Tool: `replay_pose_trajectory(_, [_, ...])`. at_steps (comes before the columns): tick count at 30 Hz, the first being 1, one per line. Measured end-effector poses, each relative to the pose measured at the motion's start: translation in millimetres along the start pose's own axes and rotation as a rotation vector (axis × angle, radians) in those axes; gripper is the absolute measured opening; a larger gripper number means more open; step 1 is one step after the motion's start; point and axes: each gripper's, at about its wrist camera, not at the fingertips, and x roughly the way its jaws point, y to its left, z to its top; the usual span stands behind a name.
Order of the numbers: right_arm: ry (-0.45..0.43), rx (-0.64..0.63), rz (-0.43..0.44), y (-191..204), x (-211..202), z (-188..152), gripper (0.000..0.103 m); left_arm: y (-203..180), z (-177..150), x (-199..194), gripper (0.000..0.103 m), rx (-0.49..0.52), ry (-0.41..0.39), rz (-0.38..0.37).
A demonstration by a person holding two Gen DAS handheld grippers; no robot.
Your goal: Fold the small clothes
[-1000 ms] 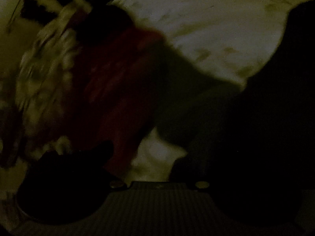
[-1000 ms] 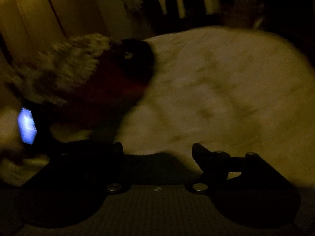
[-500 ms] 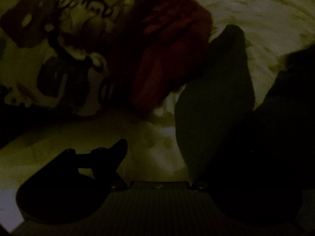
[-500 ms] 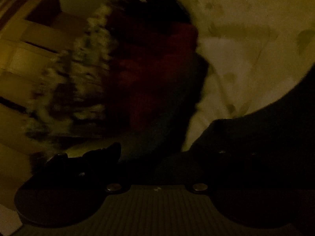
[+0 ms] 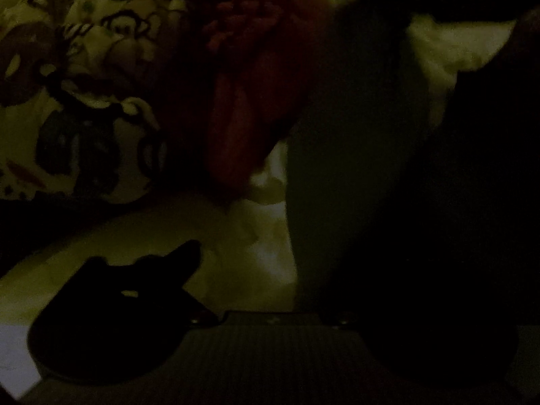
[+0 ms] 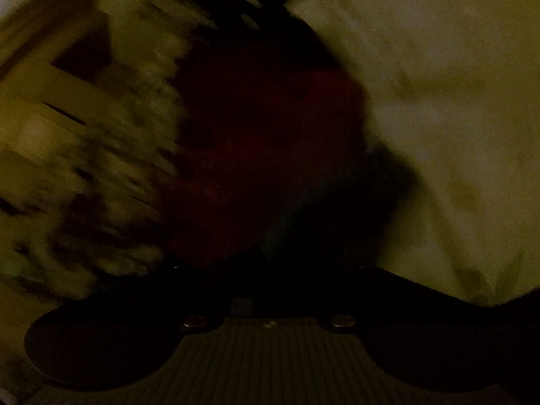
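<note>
In the left wrist view, a red garment [image 5: 243, 101] lies on the pale sheet [image 5: 141, 236], a patterned cloth [image 5: 91, 84] touching its left side and a dark garment [image 5: 354, 168] to its right. The left gripper [image 5: 270, 263] shows one finger [image 5: 182, 260] — the other hidden, so its state is unclear. In the right wrist view, blurred, the red garment [image 6: 263, 141] sits ahead of the right gripper [image 6: 270, 270] — too dark to judge.

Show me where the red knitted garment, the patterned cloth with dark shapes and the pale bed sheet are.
red knitted garment [image 5: 243, 108]: left wrist view, on its lower fold.
patterned cloth with dark shapes [image 5: 101, 77]: left wrist view, on its middle.
pale bed sheet [image 6: 449, 108]: right wrist view, on a bare part.
</note>
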Motion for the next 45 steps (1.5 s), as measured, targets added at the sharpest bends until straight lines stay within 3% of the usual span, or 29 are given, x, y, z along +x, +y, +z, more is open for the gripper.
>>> replay_pose_trajectory(1, [-0.033,-0.027,0.032,12.9,-17.3,8.6,0.019,5.5,1.2,-2.9,0.071,-0.035,-0.008,-0.016])
replay_pose_trajectory(4, [-0.117,-0.2,0.084,60.7,-82.2,34.1,0.018,23.9,5.8,-28.2,0.071,-0.143,-0.107,-0.009])
replay_pose_trajectory(7, [-0.146,-0.338,0.117,96.5,-149.0,42.4,0.018,29.6,13.5,-67.2,0.075,-0.172,-0.209,-0.003])
replay_pose_trajectory(11, [-0.189,-0.292,0.06,81.8,-231.3,37.3,0.018,0.0,15.2,-104.8,0.075,-0.082,-0.268,-0.017])
replay_pose_trajectory(13, [-0.228,-0.352,-0.024,71.9,-260.0,28.3,0.018,-26.1,13.8,-110.8,0.077,-0.006,-0.275,-0.045])
replay_pose_trajectory(14, [-0.248,-0.381,-0.071,64.9,-275.2,21.3,0.018,-42.1,9.5,-110.2,0.079,0.043,-0.261,-0.06])
replay_pose_trajectory(16, [-0.245,-0.353,-0.147,40.4,-299.6,11.1,0.019,-78.3,-2.0,-105.5,0.093,0.171,-0.208,-0.095])
replay_pose_trajectory(17, [-0.224,-0.322,-0.201,22.1,-306.7,5.0,0.02,-95.1,-9.1,-99.4,0.095,0.237,-0.178,-0.11])
replay_pose_trajectory(19, [-0.182,-0.268,-0.298,-8.2,-312.0,-7.3,0.032,-112.8,-21.1,-85.3,0.095,0.285,-0.12,-0.102])
replay_pose_trajectory(21, [-0.103,-0.181,-0.394,-44.0,-311.5,-22.5,0.078,-107.8,-24.4,-78.2,0.095,0.226,-0.088,-0.115])
replay_pose_trajectory(23, [-0.043,-0.1,-0.368,-66.6,-310.8,-33.1,0.079,-83.3,-20.1,-75.9,0.096,0.086,-0.071,-0.165])
replay_pose_trajectory(25, [-0.047,-0.121,-0.353,-67.0,-317.3,-36.1,0.08,-53.9,-16.0,-78.0,0.097,-0.051,-0.066,-0.177])
replay_pose_trajectory(27, [-0.091,-0.16,-0.345,-55.5,-328.6,-34.1,0.103,-35.9,-16.3,-82.1,0.097,-0.114,-0.068,-0.18])
replay_pose_trajectory(32, [-0.157,-0.251,-0.341,-32.0,-352.7,-22.2,0.103,-40.0,-24.0,-96.3,0.097,-0.075,-0.11,-0.209])
replay_pose_trajectory(33, [-0.158,-0.267,-0.347,-29.8,-356.9,-20.0,0.103,-44.7,-25.7,-93.8,0.099,-0.036,-0.11,-0.178])
replay_pose_trajectory(35, [-0.166,-0.26,-0.35,-31.9,-363.2,-17.6,0.103,-55.7,-30.0,-83.9,0.103,0.053,-0.093,-0.033])
replay_pose_trajectory(36, [-0.178,-0.264,-0.354,-33.7,-367.3,-15.8,0.103,-56.1,-30.8,-71.5,0.103,0.056,-0.048,0.014])
replay_pose_trajectory(38, [-0.174,-0.291,-0.395,-35.7,-364.6,-11.4,0.103,-47.5,-33.0,-52.2,0.103,-0.001,0.022,0.019])
replay_pose_trajectory(40, [-0.137,-0.337,-0.414,-35.2,-356.7,-9.8,0.103,-38.1,-33.6,-50.8,0.103,-0.055,0.02,-0.003])
replay_pose_trajectory(45, [-0.039,-0.371,-0.441,-48.6,-332.4,-11.7,0.103,-26.6,-26.3,-47.0,0.103,-0.106,0.024,0.035])
